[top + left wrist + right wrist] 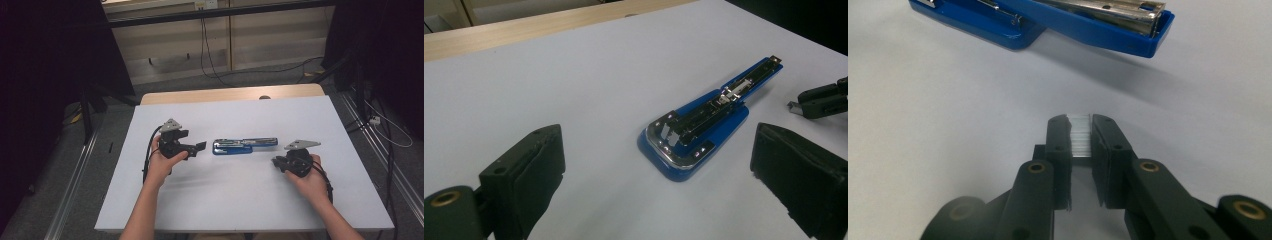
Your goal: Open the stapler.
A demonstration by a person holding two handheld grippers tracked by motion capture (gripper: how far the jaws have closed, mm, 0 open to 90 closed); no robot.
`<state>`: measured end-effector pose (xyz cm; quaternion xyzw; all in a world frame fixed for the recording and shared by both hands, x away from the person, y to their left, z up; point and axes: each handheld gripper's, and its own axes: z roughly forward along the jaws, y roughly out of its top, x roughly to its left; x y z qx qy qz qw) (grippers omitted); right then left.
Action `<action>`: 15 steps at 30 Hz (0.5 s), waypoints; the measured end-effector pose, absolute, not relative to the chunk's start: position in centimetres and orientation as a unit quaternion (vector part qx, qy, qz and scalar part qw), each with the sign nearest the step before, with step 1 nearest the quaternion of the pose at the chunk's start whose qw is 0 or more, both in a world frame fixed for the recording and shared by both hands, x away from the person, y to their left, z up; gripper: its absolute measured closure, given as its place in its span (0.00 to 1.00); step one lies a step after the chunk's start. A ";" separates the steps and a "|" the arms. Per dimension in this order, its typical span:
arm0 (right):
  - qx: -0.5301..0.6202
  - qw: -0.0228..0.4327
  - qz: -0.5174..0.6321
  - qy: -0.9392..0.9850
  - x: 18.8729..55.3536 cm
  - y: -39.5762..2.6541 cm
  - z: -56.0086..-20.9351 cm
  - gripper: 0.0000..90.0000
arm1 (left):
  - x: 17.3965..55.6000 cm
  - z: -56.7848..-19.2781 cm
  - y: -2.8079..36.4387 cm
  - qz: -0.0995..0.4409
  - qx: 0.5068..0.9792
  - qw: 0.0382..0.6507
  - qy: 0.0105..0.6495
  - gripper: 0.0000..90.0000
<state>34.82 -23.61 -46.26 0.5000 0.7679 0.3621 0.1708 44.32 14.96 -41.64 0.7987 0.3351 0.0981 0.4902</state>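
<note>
Staples, a ridged silvery strip, sit pinched in the right tool; left tool gapes wide near the glossy blue stapler.

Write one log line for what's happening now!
right claw: shut on silvery strip of staples | left claw: open | opened blue metal-and-plastic stapler: flat on white table

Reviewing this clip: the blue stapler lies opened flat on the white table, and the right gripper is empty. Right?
Not quite: the right gripper is not empty. The right gripper view shows it shut on a strip of staples. The blue stapler does lie opened flat on the white table.
</note>
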 end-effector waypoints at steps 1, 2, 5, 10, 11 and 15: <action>0.501 0.168 0.366 0.766 34.8 -23.8 -46.2 0.88 | 44.3 -41.6 15.0 0.099 0.799 0.490 0.334 0.08; 0.498 0.167 0.370 0.766 34.8 -23.8 -46.2 0.88 | 44.3 -41.5 15.0 0.100 0.799 0.491 0.333 0.08; 0.489 0.167 0.376 0.769 34.7 -23.7 -45.8 0.88 | 44.2 -41.4 15.1 0.102 0.798 0.491 0.334 0.08; 0.474 0.163 0.389 0.773 34.6 -23.3 -45.3 0.88 | 44.1 -41.3 15.4 0.103 0.796 0.491 0.338 0.08; 0.472 0.164 0.390 0.774 34.6 -23.2 -45.2 0.88 | 44.2 -41.3 15.5 0.102 0.796 0.491 0.339 0.08; 0.472 0.164 0.399 0.769 34.7 -23.1 -44.9 0.88 | 44.1 -41.3 15.5 0.100 0.798 0.487 0.339 0.08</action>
